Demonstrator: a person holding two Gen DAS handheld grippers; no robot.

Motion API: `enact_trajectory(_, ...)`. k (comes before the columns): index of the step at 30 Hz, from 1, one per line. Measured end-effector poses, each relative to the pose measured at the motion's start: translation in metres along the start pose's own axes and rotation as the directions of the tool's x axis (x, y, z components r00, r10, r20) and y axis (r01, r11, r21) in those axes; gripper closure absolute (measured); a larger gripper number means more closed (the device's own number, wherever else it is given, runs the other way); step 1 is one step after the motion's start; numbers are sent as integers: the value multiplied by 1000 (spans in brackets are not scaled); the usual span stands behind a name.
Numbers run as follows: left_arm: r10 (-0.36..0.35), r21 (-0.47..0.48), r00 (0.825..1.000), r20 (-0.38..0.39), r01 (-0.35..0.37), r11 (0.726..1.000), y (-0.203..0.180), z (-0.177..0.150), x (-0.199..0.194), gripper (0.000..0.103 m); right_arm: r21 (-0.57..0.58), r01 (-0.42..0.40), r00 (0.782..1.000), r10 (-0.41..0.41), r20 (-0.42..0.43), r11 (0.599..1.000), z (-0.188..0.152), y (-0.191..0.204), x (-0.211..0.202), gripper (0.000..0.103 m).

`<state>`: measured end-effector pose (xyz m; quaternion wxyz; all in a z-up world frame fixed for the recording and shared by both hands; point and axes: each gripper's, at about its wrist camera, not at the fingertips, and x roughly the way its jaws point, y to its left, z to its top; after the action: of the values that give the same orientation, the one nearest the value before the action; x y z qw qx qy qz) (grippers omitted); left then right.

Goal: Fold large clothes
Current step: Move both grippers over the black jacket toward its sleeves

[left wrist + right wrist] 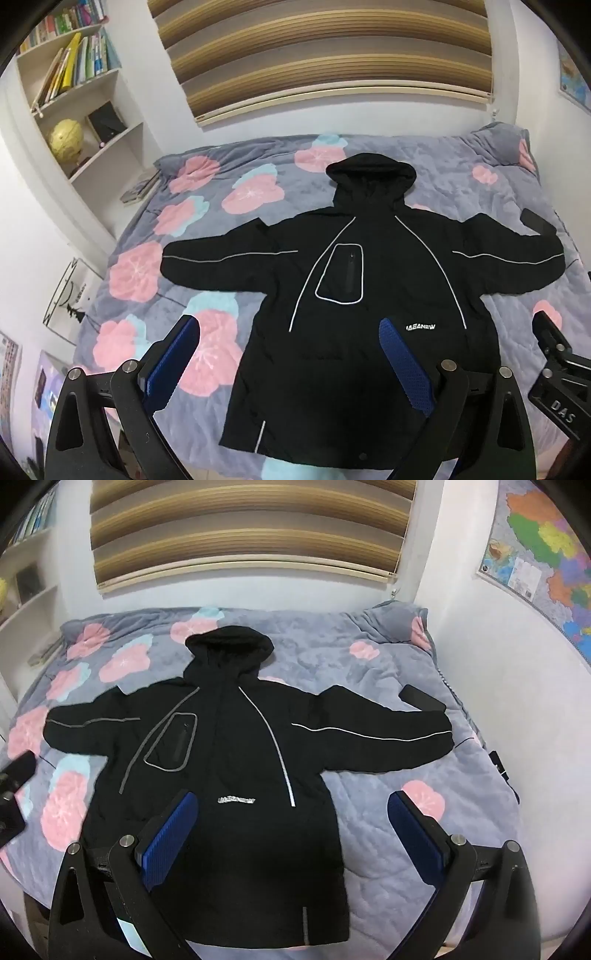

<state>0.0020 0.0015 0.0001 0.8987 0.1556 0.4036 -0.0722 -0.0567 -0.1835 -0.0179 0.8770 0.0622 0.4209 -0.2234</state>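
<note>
A black hooded jacket (369, 266) (229, 760) with thin reflective stripes lies flat, front up, on the bed, both sleeves spread out to the sides and the hood toward the wall. My left gripper (290, 328) hovers open above the jacket's lower left edge, blue pads wide apart, nothing between them. My right gripper (291, 801) hangs open over the jacket's lower right side, also holding nothing. The right gripper's black frame (557, 373) shows at the right rim of the left wrist view, and the left gripper's frame (14, 775) at the left rim of the right wrist view.
The bed carries a grey quilt (207, 229) (388, 686) with pink flowers. A dark flat object (421, 698) lies by the right sleeve. White bookshelves with a globe (66, 136) stand at the left, a wall map (546, 554) at the right, striped blinds (332, 59) behind.
</note>
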Motion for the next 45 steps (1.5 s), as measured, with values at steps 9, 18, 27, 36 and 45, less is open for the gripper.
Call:
enact_trajectory(9,-38,13,999,-12,38,999,30,8,23,5,63,-14,1000,15,-12,998,15,24,-17,0)
enact_trajectory(18,-84,52,996,-39,86,995,40,13,48,5,181,-12,1000,15,-12,983,15,23,-26,0)
enact_trajectory(27,-205,58,979,9,204,977,40,15,62,5,251,61,998,-59,-15,966,9,26,-32,0)
enact_trajectory(36,-190,101,981,39,185,978,47,35,76,5,269,118,993,-112,-37,956,14,42,-18,0)
enact_trajectory(45,-186,74,982,25,184,980,66,51,104,5,225,121,991,-106,-79,967,27,78,15,0)
